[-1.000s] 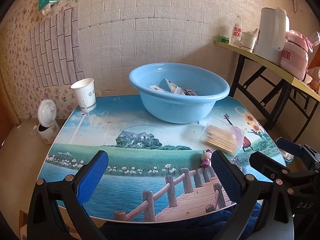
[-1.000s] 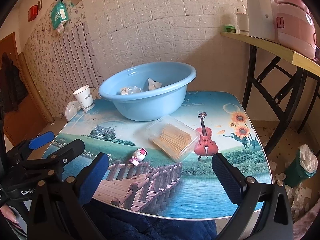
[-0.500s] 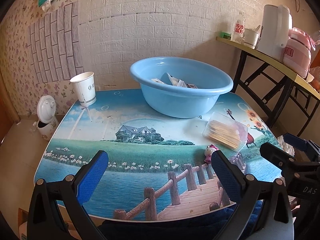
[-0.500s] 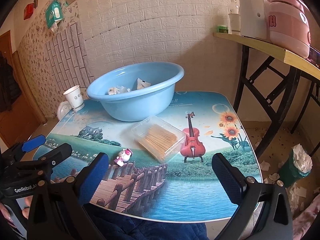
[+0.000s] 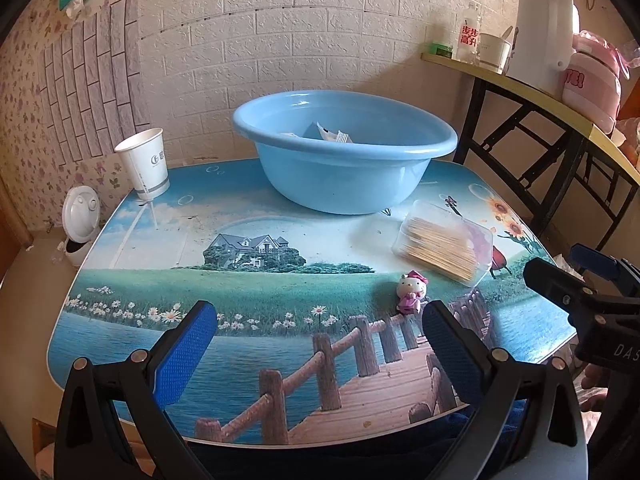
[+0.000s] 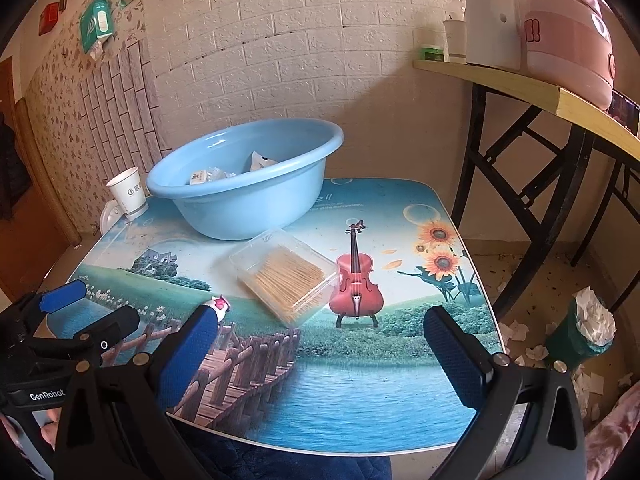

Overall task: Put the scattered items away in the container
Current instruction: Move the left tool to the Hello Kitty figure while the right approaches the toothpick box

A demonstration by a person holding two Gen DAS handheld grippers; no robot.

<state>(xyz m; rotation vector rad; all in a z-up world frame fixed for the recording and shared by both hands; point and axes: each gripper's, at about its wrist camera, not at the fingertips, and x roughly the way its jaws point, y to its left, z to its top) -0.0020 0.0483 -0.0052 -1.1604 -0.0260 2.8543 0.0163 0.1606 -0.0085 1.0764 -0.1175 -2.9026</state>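
Both grippers are held low at the near table (image 5: 120,248) edge, jaws spread wide, nothing gripped: left gripper (image 5: 320,344), right gripper (image 6: 322,344). Compared with a second ago, both cameras are lowered and pulled back slightly; the basin (image 5: 344,184) is seen more side-on. The basin stands at the table's far side, packets (image 6: 208,176) inside. The toothpick box (image 6: 286,274) lies just in front of the basin, unmoved. The kitty figure (image 5: 411,292) stands near the box, toward the near edge, partly hidden behind the right gripper's left finger (image 6: 188,360). A paper cup (image 5: 145,164) stands left of the basin.
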